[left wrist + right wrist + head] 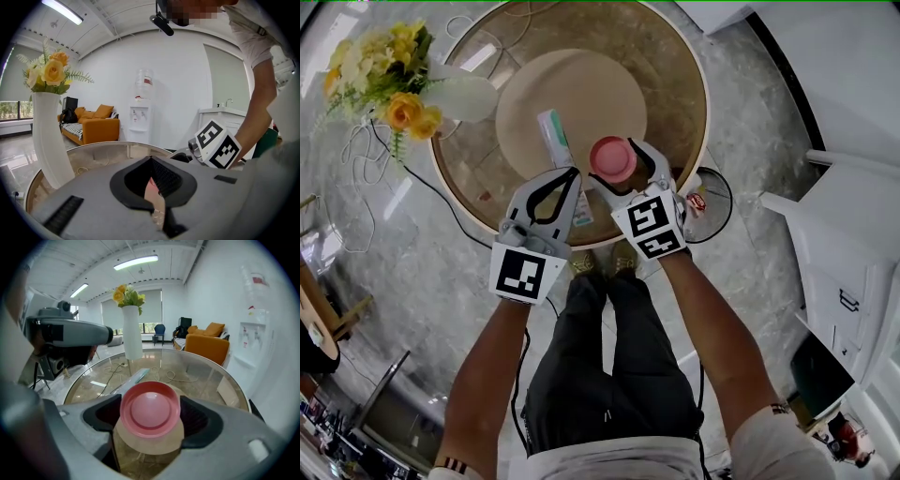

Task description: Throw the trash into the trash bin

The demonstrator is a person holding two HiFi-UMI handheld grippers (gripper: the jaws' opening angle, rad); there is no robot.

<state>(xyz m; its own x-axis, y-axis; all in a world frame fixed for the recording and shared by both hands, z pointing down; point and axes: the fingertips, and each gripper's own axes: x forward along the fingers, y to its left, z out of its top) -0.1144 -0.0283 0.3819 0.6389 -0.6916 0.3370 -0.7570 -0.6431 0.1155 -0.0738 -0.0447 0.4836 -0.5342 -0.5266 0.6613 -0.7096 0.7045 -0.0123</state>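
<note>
Near the round glass table's (695, 86) front edge, right gripper (617, 162) clasping pink-lidded cup (612, 157), left gripper (574, 173) pinched shut by flat packet (551, 131).

Bright, even light from ceiling strip lamps (136, 261); glare streaks the glass table (675, 84). Gripper views bend strongly, with dark rounded corners.

Grey left gripper (572, 174), right gripper (617, 162), black-and-white marker cubes (523, 274); white sleeves (778, 441), black trousers (609, 375).
</note>
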